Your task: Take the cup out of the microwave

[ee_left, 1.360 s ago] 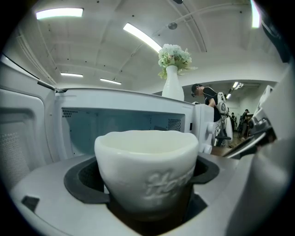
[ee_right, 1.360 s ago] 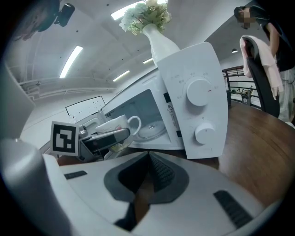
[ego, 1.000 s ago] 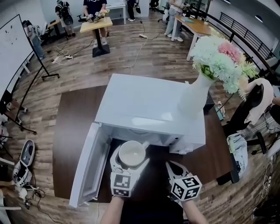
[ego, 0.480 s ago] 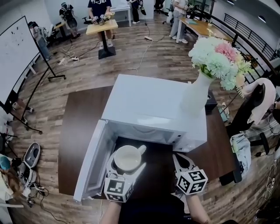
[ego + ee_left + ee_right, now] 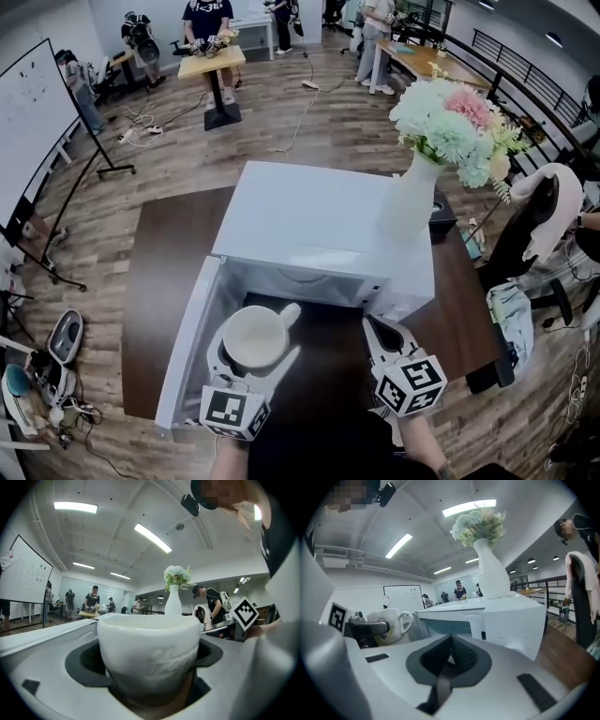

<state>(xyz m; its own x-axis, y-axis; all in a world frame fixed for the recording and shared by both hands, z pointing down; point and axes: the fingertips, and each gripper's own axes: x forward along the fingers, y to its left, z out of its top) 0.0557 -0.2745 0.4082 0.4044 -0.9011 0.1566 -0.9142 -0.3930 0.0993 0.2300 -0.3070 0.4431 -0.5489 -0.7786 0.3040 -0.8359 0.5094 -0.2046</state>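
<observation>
1. The left claw (image 5: 255, 345) grips the white cup (image 5: 251, 334) by its sides. The cup is upright, with its handle pointing far and right.
2. The right claw (image 5: 377, 330) is just right of the cup, its jaws pressed together with nothing between them.
3. The cup is at the mouth of the white microwave (image 5: 323, 230), beside its door (image 5: 187, 347), which stands open at left.
4. A white vase (image 5: 411, 202) of flowers stands on the microwave's top at right. The microwave rests on a dark surface (image 5: 169, 272).

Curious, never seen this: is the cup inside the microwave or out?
Out: the cup, upright in the left gripper, sits just in front of the open microwave.
</observation>
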